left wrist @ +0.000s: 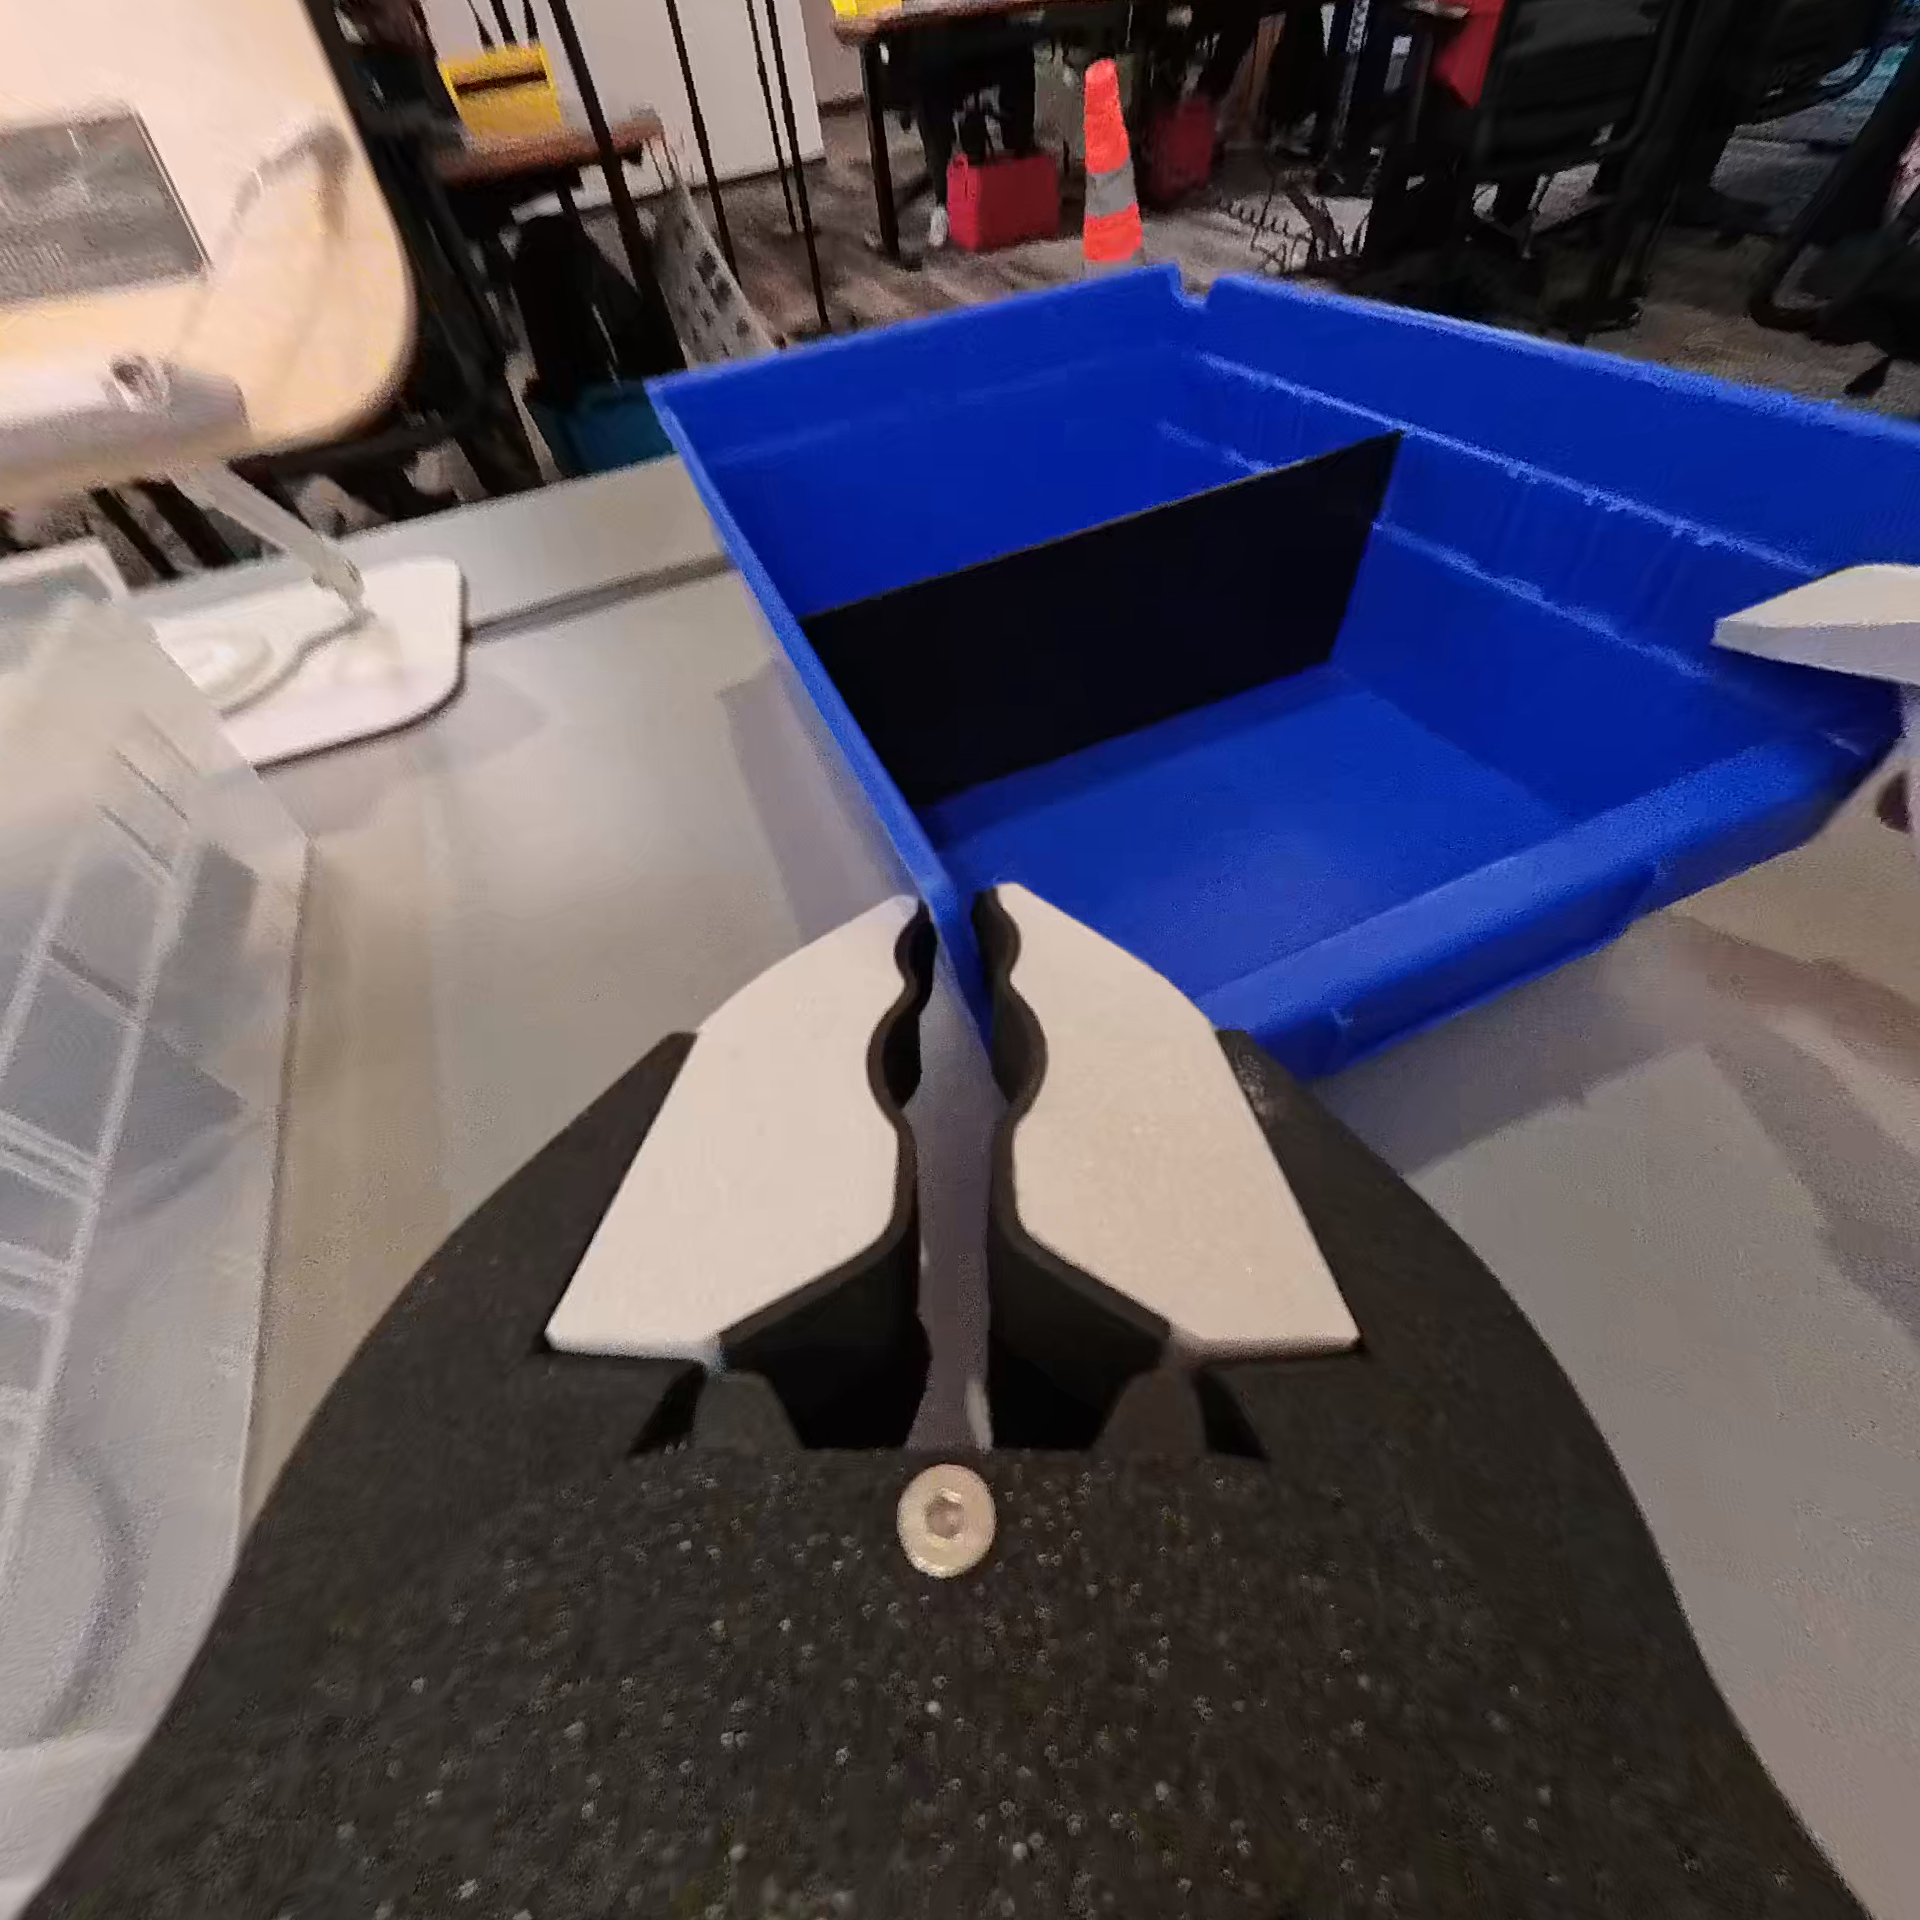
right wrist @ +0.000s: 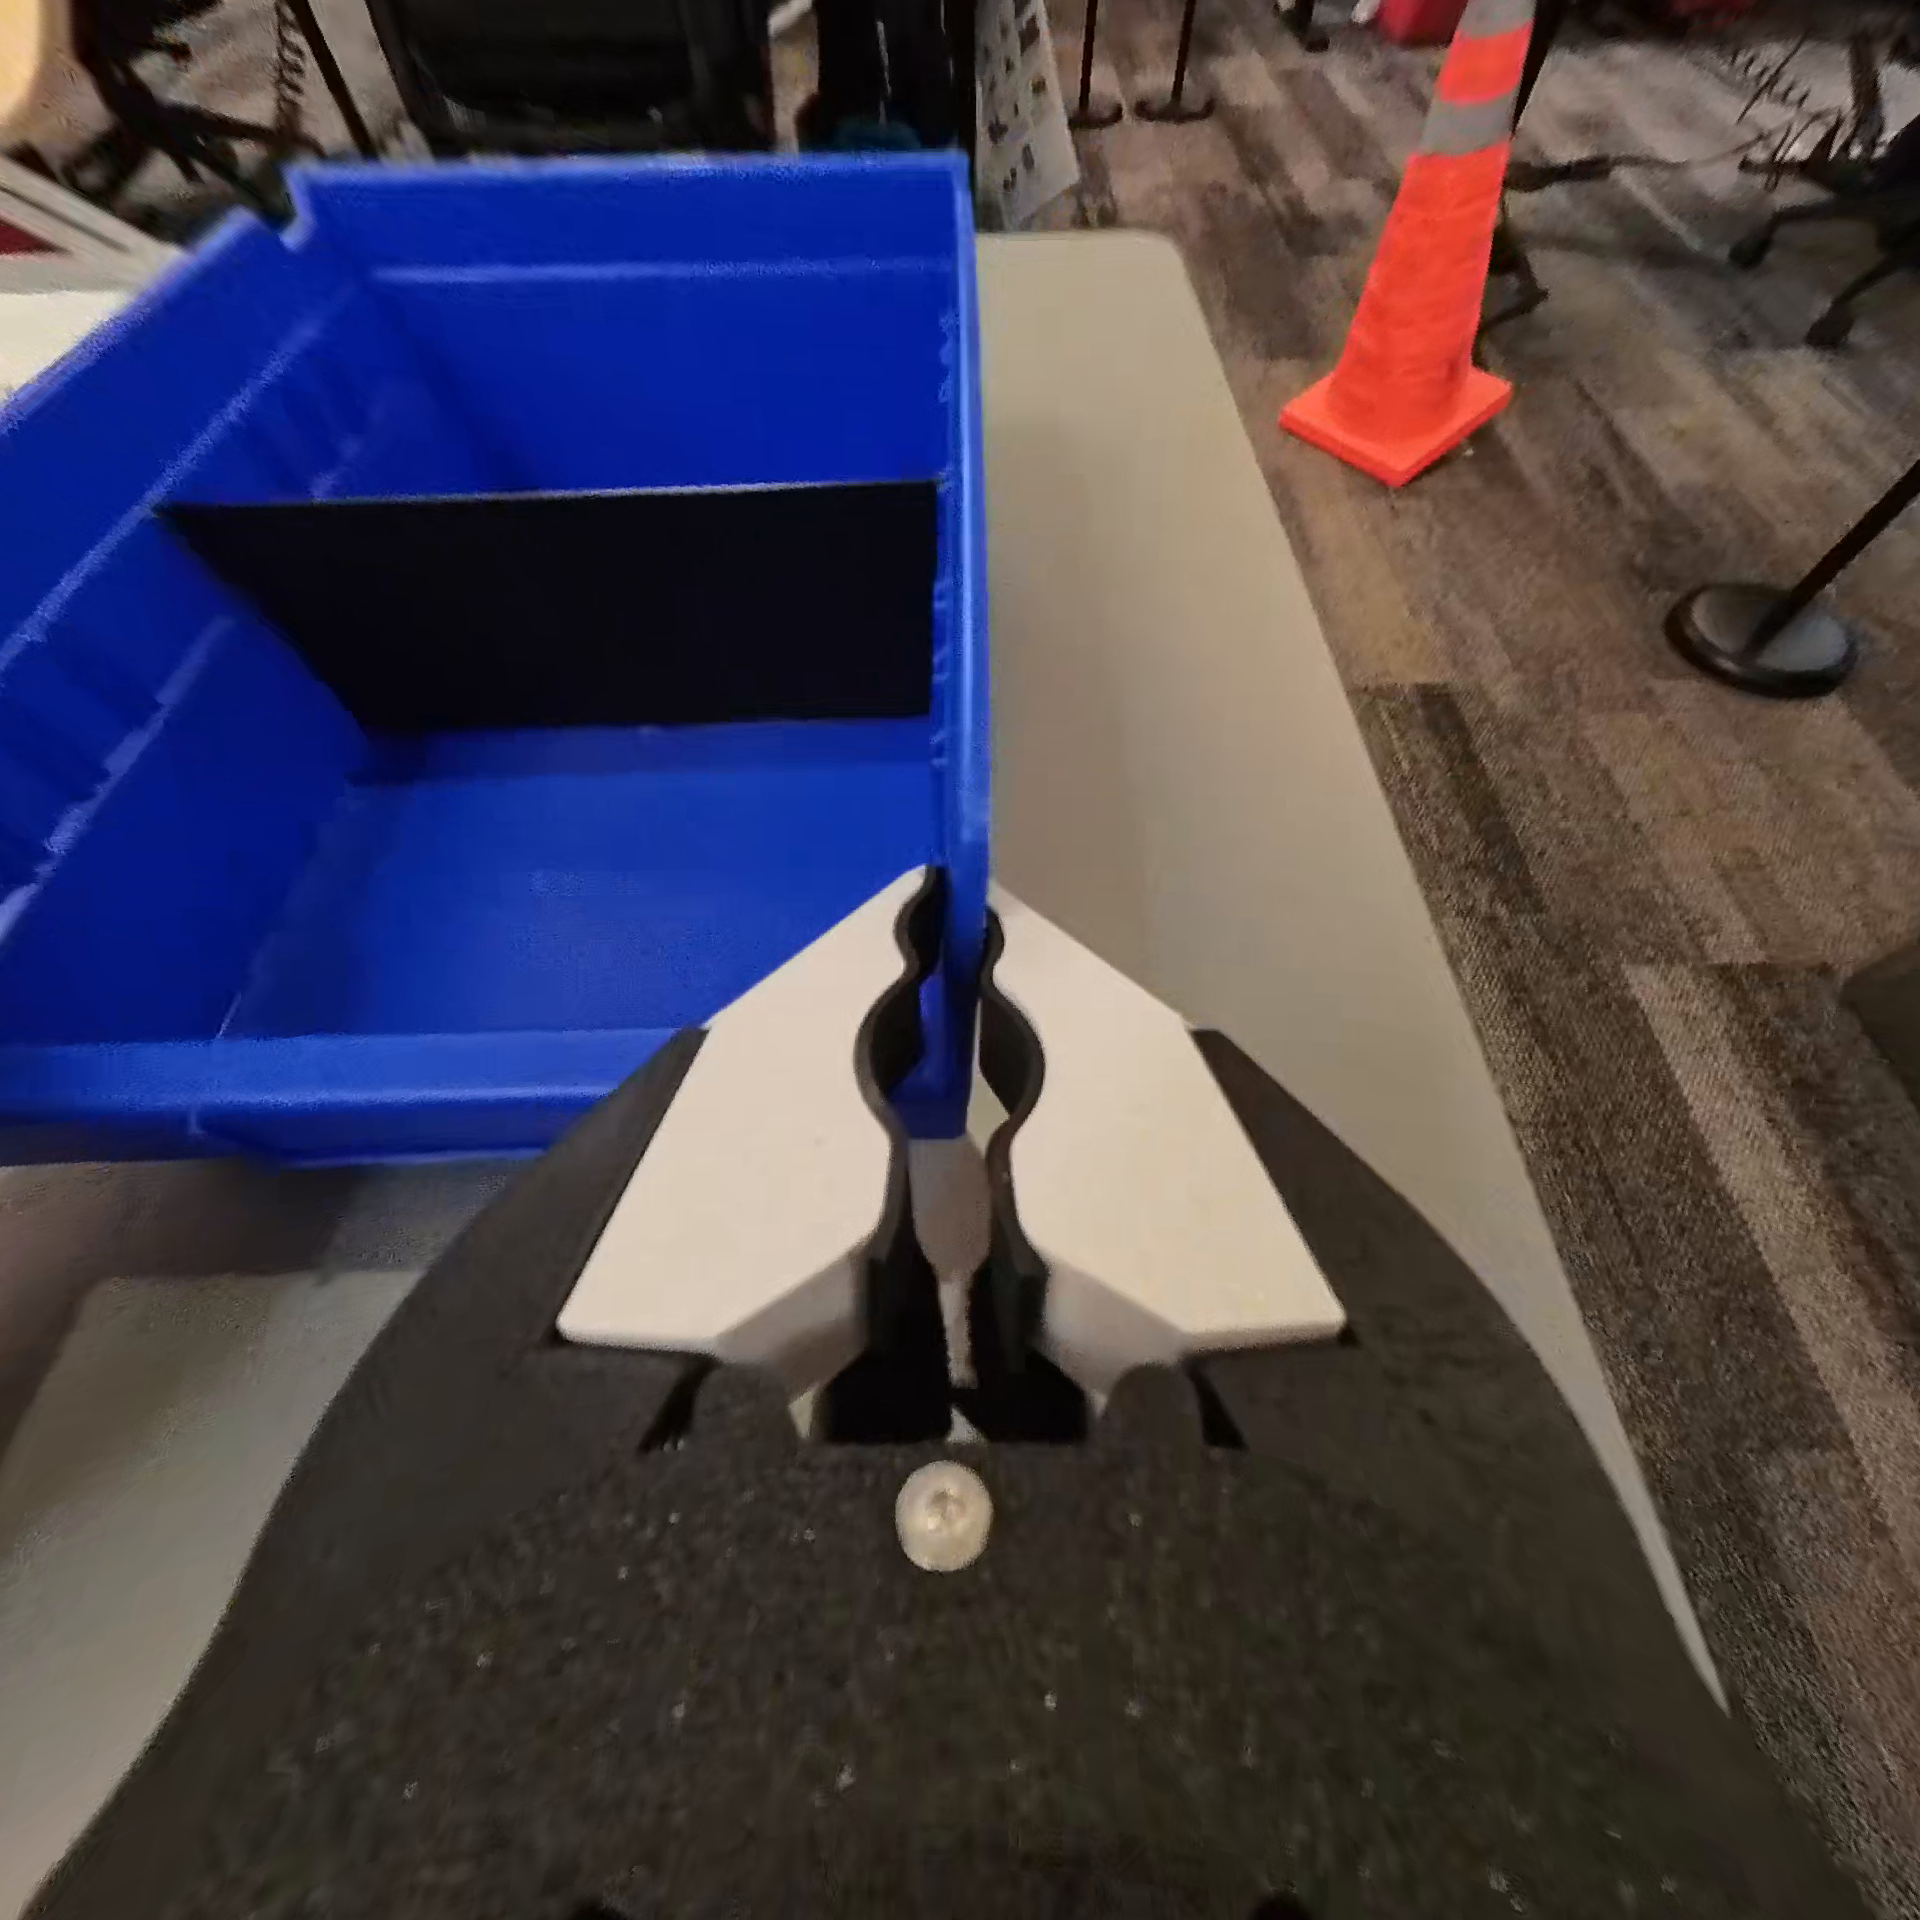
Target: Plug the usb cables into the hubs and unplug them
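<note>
No usb cables or hubs show in either view. The blue bin [left wrist: 1299,831] sits on the grey table [left wrist: 520,935], its long axis running away from the cameras; a black divider [left wrist: 1091,644] splits it into 2 compartments, the near one bare. The left gripper [left wrist: 954,914] clamps the bin's left wall, and the right gripper [right wrist: 961,904] clamps its right wall. A clear box [left wrist: 104,1039] at left is blurred.

Soft indoor light, wide-angle edge distortion, motion blur at the left edge.
</note>
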Available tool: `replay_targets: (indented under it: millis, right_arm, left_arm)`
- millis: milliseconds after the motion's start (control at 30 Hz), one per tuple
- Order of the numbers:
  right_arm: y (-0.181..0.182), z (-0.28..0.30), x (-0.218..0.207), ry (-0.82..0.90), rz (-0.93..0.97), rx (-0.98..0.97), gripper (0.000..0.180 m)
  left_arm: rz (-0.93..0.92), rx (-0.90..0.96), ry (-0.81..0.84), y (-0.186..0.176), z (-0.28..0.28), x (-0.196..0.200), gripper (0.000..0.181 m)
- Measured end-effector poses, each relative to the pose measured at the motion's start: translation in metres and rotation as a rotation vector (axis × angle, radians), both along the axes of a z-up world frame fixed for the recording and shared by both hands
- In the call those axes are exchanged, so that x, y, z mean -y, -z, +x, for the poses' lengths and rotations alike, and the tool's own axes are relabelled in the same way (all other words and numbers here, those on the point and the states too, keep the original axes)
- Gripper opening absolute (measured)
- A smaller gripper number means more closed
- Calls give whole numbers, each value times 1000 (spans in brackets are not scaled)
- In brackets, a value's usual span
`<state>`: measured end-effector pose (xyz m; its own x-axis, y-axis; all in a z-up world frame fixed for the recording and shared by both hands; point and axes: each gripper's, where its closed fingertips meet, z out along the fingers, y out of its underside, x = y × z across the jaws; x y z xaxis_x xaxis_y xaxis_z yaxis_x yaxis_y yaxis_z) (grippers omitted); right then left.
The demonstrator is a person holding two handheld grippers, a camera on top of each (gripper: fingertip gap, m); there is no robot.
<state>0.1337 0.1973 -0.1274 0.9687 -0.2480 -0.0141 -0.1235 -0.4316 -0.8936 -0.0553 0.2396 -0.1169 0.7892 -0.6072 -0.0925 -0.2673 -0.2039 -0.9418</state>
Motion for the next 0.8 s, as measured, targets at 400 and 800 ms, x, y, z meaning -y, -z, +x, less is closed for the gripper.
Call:
replay_targets:
  millis: [400, 800]
  right_arm:
    - [-27, 6, 36, 129, 28, 100, 17]
    - [-77, -325, -2, -450, 261, -110, 29]
  left_arm:
    - [-121, 203, 323, -56, -28, 49, 26]
    - [239, 40, -446, -64, -369, -12, 24]
